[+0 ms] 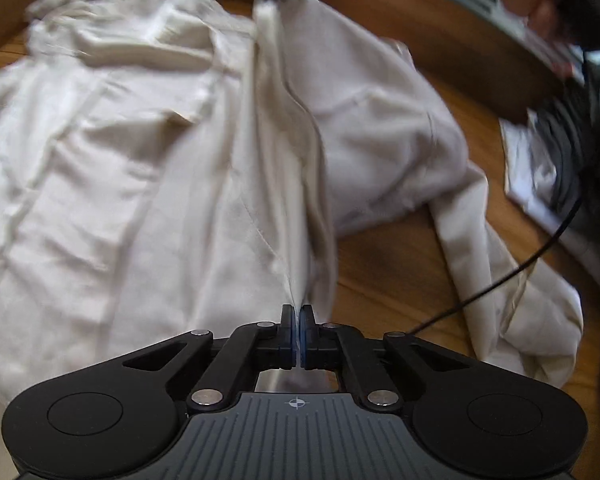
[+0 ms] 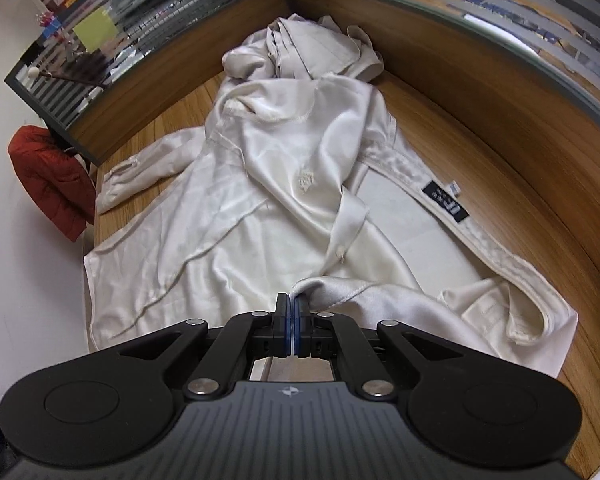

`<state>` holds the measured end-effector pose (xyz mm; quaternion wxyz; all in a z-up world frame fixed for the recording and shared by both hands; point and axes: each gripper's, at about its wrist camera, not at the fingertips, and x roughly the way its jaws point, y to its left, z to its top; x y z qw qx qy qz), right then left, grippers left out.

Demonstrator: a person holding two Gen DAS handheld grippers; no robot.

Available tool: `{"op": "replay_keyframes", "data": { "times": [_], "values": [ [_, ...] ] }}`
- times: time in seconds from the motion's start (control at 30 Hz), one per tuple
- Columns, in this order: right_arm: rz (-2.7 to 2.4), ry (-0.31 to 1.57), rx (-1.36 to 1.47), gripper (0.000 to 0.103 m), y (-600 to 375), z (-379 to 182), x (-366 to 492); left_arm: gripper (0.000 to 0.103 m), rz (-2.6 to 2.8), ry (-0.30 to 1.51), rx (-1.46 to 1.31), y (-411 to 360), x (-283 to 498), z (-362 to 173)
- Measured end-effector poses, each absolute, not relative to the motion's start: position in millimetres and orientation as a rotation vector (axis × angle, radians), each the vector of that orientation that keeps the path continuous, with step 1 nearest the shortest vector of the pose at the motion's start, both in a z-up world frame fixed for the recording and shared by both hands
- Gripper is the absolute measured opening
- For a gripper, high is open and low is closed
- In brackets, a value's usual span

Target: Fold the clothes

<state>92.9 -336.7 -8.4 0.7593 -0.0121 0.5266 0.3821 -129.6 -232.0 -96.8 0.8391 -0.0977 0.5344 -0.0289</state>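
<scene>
In the left wrist view motion blur smears the crumpled cream satin garment [image 1: 148, 152], the hand [image 1: 540, 4] at upper right is cut by the frame's top edge, and the small black sewn-in label [image 2: 445, 201] carries print too small to read.

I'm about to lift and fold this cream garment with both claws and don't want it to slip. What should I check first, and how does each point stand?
1. Left claw shut on fabric: ok, a taut ridge of the cream garment runs into its closed pads.
2. Right claw shut on fabric: ok, a hemmed edge is pinched there.
3. Both hold the same edge: cannot tell.
4. Garment lying flat: not ok, it is bunched and twisted, a sleeve splayed to one side.
5. Black cable clear of the cloth: not ok, it crosses over a fold.
6. Desk space beside the garment: ok, bare wood shows.
</scene>
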Motion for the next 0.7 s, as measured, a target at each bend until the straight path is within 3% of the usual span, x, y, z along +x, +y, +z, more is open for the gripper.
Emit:
{"op": "replay_keyframes", "data": {
  "times": [0.2,0.43,0.53,0.63,0.7],
  "values": [
    [0.852,1.108,-0.033,0.001,-301.6,-2.1,106.7,0.004,0.082,1.083,-0.324,-166.5,-149.9,-72.8],
    [0.862,1.147,-0.099,0.002,-238.8,-33.3,121.6,0.006,0.241,1.093,-0.391,-97.2,-159.7,-74.7],
    [0.840,1.158,-0.156,0.006,-223.1,-45.9,118.2,0.019,0.281,1.100,-0.397,-76.5,-169.0,-74.3],
    [0.838,1.155,-0.165,0.021,-222.8,-44.8,110.0,0.021,0.282,1.102,-0.397,-64.3,-179.5,-71.8],
    [0.842,1.147,-0.172,0.024,-227.4,-39.8,101.8,0.022,0.253,1.109,-0.379,-60.5,-183.9,-70.1]
  ]
}}
